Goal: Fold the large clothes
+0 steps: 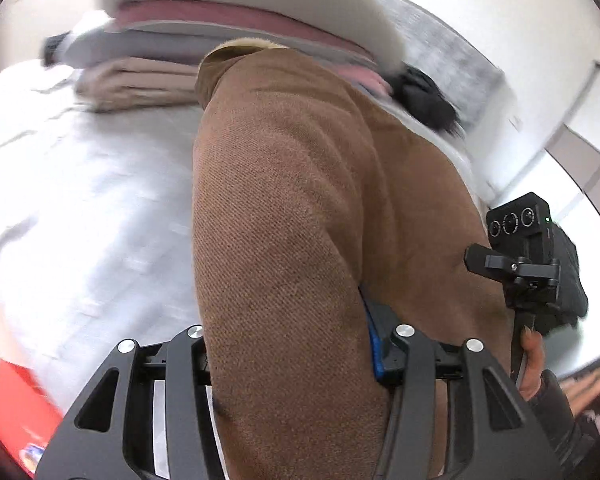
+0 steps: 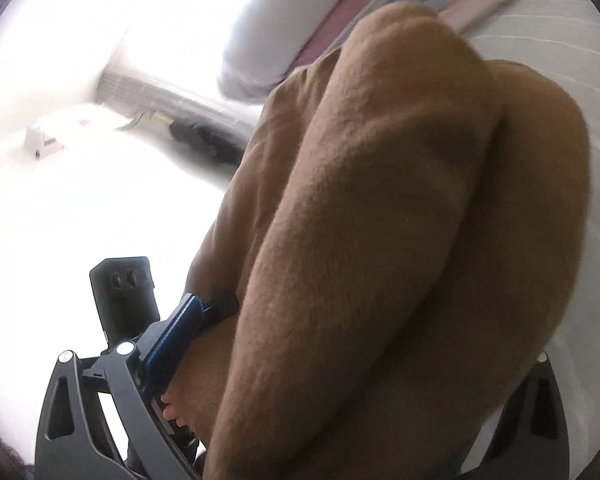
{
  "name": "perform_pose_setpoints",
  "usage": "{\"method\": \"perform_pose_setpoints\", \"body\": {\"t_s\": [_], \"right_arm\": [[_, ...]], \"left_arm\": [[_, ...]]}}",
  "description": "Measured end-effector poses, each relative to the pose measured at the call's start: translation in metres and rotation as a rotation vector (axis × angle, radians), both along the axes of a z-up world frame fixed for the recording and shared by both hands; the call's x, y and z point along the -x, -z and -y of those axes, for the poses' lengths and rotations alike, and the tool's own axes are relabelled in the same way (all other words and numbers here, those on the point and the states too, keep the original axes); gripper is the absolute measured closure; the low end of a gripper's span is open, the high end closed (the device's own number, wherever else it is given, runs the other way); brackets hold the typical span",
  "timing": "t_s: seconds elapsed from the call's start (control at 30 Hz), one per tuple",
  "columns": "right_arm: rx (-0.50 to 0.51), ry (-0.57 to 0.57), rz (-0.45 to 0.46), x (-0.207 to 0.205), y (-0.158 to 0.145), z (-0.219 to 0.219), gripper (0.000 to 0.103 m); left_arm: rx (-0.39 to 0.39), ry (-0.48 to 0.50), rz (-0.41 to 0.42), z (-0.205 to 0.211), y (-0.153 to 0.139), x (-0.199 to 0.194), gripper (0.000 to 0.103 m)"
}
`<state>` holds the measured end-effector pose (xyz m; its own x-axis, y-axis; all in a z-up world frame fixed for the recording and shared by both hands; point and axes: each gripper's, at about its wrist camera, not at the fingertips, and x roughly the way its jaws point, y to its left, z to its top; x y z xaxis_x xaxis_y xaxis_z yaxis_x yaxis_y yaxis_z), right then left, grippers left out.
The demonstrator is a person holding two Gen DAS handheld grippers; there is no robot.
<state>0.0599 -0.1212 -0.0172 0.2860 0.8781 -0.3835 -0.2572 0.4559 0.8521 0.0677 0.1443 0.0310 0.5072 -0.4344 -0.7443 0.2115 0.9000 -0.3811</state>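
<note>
Through the left wrist camera I saw the thick brown knitted garment bunched between the jaws of my left gripper, its blue pad pressed against the cloth: it was clenched on the fabric. My right gripper also had brown folds filling its jaws, seemingly gripped. The garment hung over the pale grey bed sheet, near a stack of folded clothes.

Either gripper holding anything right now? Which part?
Both hold the brown garment. The left gripper clamps a thick folded bundle of it; the right gripper has another bunched fold between its fingers. Which part of the garment cannot be told.
</note>
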Motion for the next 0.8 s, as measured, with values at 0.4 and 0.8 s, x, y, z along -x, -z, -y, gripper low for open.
{"method": "perform_pose_setpoints", "body": {"t_s": [0.4,0.8], "right_arm": [[0.383,0.029,-0.121,-0.04,0.08,-0.074,0.007],[0.172,0.178,0.288,-0.036,-0.082,-0.168,0.007]], "left_arm": [[0.142,-0.288,-0.094,-0.161,0.088,0.0,0.026],[0.175,-0.441,-0.01,-0.149,0.04,0.056,0.016]]}}
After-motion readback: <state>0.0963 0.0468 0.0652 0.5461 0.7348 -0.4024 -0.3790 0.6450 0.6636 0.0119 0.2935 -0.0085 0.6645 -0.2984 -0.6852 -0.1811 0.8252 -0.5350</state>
